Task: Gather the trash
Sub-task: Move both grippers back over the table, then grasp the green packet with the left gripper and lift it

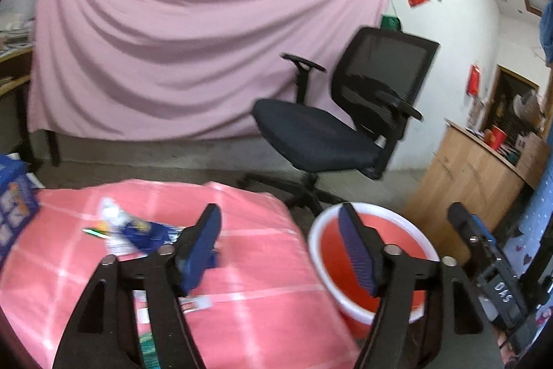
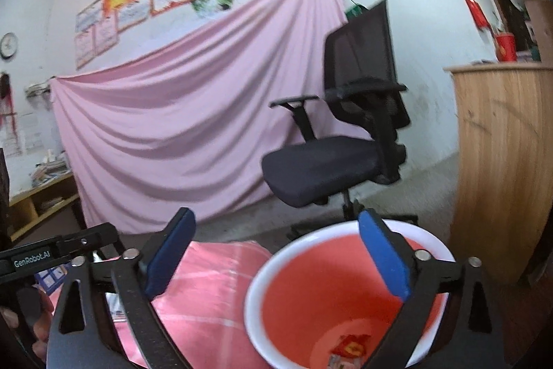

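The left gripper (image 1: 280,227) is spread and empty, nearer the blue wrapper (image 1: 147,234) lying at its left on the worktop (image 1: 262,300). The right gripper (image 2: 276,241), also spread, hangs over the red bucket (image 2: 262,268).

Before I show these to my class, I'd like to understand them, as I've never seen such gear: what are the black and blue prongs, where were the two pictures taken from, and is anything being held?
The prongs are two-finger grippers that a person holds, one in each hand. Each carries a fisheye camera looking along its fingers, so each picture is one gripper's own view.

The left gripper hangs over a pink checked tablecloth, where wrappers and paper scraps lie. The right gripper hangs above a red bucket with a white rim; some trash lies at its bottom.

Both sets of jaws stand open, holding nothing. Behind are an office chair and a pink sheet draped along the wall.
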The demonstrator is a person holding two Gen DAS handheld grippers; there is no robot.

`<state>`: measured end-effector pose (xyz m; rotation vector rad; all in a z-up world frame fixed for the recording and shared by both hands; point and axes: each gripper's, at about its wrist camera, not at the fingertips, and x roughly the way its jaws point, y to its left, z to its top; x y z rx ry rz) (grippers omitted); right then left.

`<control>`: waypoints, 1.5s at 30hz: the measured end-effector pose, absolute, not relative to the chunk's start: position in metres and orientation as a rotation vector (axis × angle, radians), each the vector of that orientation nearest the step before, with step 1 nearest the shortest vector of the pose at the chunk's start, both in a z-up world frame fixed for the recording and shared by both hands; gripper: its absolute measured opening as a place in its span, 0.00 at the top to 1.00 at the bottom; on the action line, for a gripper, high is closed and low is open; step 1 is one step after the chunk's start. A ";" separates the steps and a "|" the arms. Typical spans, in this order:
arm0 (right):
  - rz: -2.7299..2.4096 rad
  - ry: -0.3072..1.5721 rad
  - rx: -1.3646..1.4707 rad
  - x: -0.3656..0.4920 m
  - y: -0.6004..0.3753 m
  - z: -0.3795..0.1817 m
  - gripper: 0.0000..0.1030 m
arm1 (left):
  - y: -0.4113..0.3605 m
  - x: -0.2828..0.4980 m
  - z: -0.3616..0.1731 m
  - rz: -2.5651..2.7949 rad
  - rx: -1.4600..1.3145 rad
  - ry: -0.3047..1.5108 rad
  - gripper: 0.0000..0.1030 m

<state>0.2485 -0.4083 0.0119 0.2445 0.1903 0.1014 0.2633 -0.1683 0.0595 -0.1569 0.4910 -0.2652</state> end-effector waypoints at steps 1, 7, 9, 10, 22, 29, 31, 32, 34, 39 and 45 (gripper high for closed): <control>0.116 0.167 0.238 0.245 -0.401 0.015 0.00 | -0.159 0.257 0.060 -0.238 -0.158 0.478 0.20; 0.219 0.070 0.192 0.231 -0.365 0.025 0.00 | -0.106 0.213 0.057 -0.096 -0.194 0.357 0.02; 0.255 0.047 0.175 0.227 -0.354 0.027 0.00 | -0.094 0.203 0.055 -0.058 -0.200 0.335 0.02; 0.275 0.032 0.162 0.224 -0.346 0.028 0.00 | -0.087 0.197 0.054 -0.035 -0.201 0.323 0.02; 0.413 0.024 0.021 0.213 -0.279 0.019 0.00 | -0.036 0.155 0.039 0.102 -0.177 0.270 0.02; 0.436 0.133 -0.064 0.223 -0.255 0.006 0.00 | -0.030 0.151 0.016 0.093 -0.165 0.372 0.02; 0.430 0.189 -0.077 0.230 -0.253 0.002 0.00 | -0.031 0.155 0.010 0.067 -0.165 0.423 0.02; 0.422 0.220 -0.081 0.234 -0.253 0.000 0.00 | -0.033 0.156 0.007 0.054 -0.161 0.449 0.02; 0.413 0.285 -0.088 0.241 -0.252 -0.005 0.00 | -0.036 0.160 0.003 0.037 -0.143 0.494 0.02; 0.403 0.427 -0.076 0.258 -0.261 -0.018 0.00 | -0.043 0.173 -0.013 -0.035 -0.136 0.605 0.05; 0.402 0.531 -0.015 0.272 -0.273 -0.028 0.00 | -0.058 0.189 -0.031 -0.161 -0.143 0.754 0.38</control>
